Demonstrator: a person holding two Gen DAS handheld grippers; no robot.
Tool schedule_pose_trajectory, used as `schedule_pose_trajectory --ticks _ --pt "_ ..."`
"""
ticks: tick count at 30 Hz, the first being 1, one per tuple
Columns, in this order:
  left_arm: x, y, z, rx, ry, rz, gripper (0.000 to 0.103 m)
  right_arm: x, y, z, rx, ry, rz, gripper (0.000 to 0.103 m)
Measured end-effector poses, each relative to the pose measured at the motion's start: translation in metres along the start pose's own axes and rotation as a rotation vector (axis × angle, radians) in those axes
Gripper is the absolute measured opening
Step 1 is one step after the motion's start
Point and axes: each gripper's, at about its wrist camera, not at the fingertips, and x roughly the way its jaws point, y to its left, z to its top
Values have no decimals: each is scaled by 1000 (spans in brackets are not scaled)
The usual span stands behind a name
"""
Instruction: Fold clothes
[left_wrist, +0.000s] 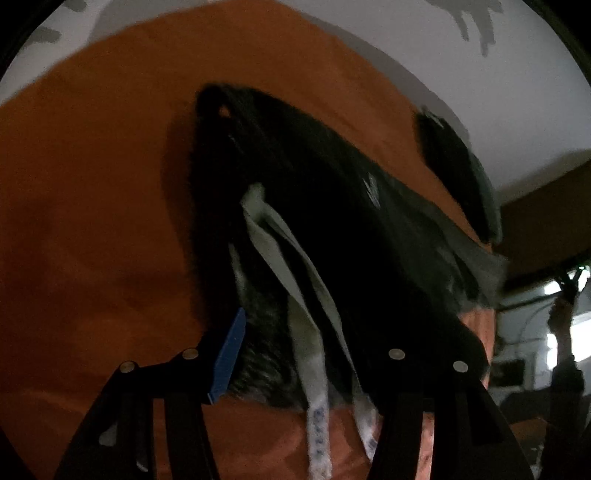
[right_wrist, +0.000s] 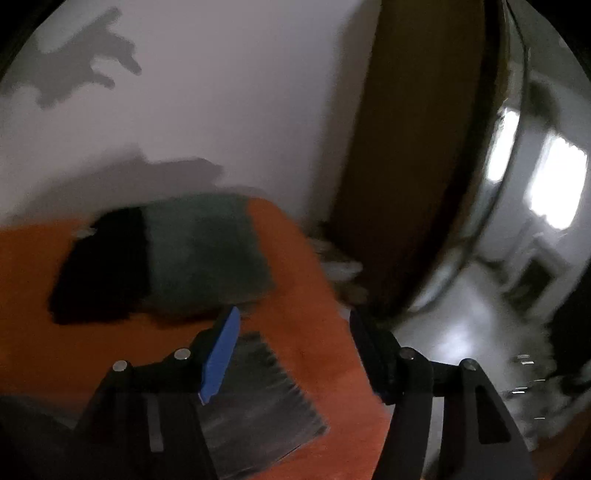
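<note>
In the left wrist view a black garment (left_wrist: 325, 206) with pale grey lining and white drawstrings (left_wrist: 317, 406) lies on the orange bed sheet (left_wrist: 92, 221). It runs down between the fingers of my left gripper (left_wrist: 295, 325) and covers the right fingertip. The blue pad (left_wrist: 229, 354) shows bare beside the cloth's edge, and the jaws stand wide apart. In the right wrist view my right gripper (right_wrist: 295, 354) hangs open and empty above the sheet (right_wrist: 325, 295). A dark striped cloth (right_wrist: 258, 398) lies flat under it. Beyond sit a black piece (right_wrist: 103, 269) and a teal piece (right_wrist: 207, 251), side by side.
A white wall (right_wrist: 221, 92) backs the bed. A brown wooden panel (right_wrist: 413, 147) stands at the bed's right corner, with a dim room and bright windows (right_wrist: 554, 184) past it. Another dark folded item (left_wrist: 454, 173) lies near the sheet's far edge in the left view.
</note>
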Motion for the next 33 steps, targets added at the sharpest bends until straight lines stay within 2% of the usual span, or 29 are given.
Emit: schedule_pose_trajectory --ticks 3,6,8,12,14,15,17,20,22,25,26,27,28,29,30,31,32,33 --pt "1 -3 -7 11 16 -6 56 -6 10 -34 2 67 123 62" --pt "-1 1 -14 1 8 -5 56 -32 18 -99 41 150 352 62" --pt "-1 9 -21 -27 4 -9 56 -53 23 -154 63 228 507 62" --pt "4 30 -43 -83 -2 -12 56 -85 46 -276 137 438 829 62" --pt "10 40 -56 -105 13 4 56 -103 66 -343 158 532 931 62" --pt "12 44 -61 -121 20 1 56 -110 74 -365 152 567 960 62" --pt "17 53 -71 -153 36 -6 56 -120 89 -397 143 627 1012 62" --pt "20 55 -75 -146 49 -25 56 -133 108 -436 142 696 1081 62" --pt "21 53 -72 -148 34 -42 56 -140 116 -444 124 679 1079 62" --pt "32 47 -64 -170 30 -103 59 -153 127 -444 77 608 1055 63" --pt "36 46 -62 -178 31 -89 66 -157 131 -444 62 585 1047 63" --pt "40 45 -61 -185 30 -75 68 -167 132 -447 56 568 1040 63" --pt "42 43 -61 -186 21 -58 68 -178 133 -451 56 561 1026 63" --pt "43 40 -61 -185 8 -40 68 -180 136 -450 49 557 1005 58" --pt "41 36 -63 -180 -22 -24 63 -181 139 -447 34 550 982 42" --pt "39 33 -65 -174 -53 0 50 -182 141 -444 10 541 956 33" --pt "35 30 -67 -168 -87 49 28 -187 143 -440 -16 523 929 25" --pt "33 28 -69 -170 -104 60 25 -194 145 -436 -44 494 901 22"
